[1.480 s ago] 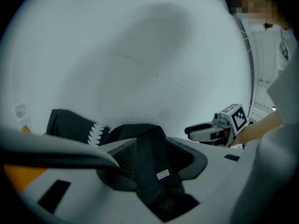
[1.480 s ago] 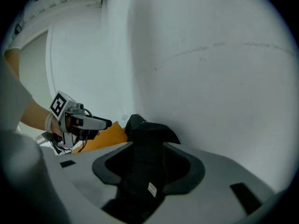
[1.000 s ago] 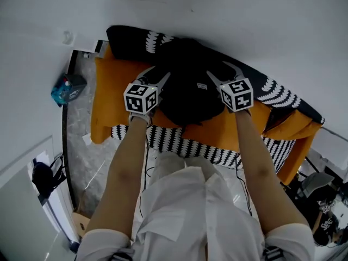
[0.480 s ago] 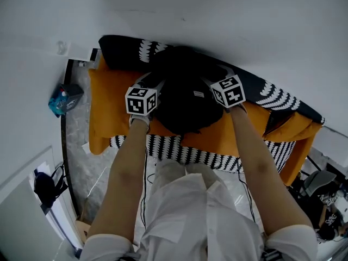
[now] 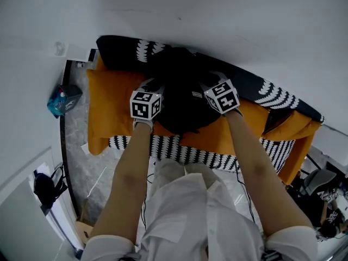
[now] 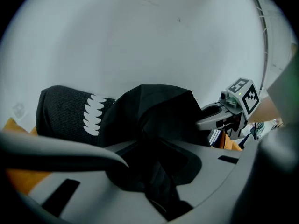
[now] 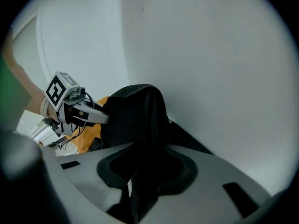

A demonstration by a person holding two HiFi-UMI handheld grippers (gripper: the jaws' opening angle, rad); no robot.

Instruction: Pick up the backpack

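The black backpack [image 5: 185, 99] stands on an orange sofa [image 5: 111, 99], against the white wall. My left gripper [image 5: 156, 85] is at its left side and my right gripper [image 5: 208, 78] at its right side, both pointing down into it. In the left gripper view the jaws of the left gripper [image 6: 154, 171] are closing, with a fold of the backpack [image 6: 154, 111] pinched between them. In the right gripper view the right gripper [image 7: 145, 171] is likewise closing, with black fabric of the backpack [image 7: 138, 111] squeezed in its gap.
A black throw with white tooth pattern [image 5: 130, 45] drapes the sofa back and front edge. A blue bag [image 5: 61, 98] lies on the floor at the left, and dark bags and gear [image 5: 326, 200] crowd the lower right. The wall is right behind the backpack.
Both grippers have sunk and moved inward onto the backpack's sides. Their jaws, spread wide earlier, have drawn together on its fabric.
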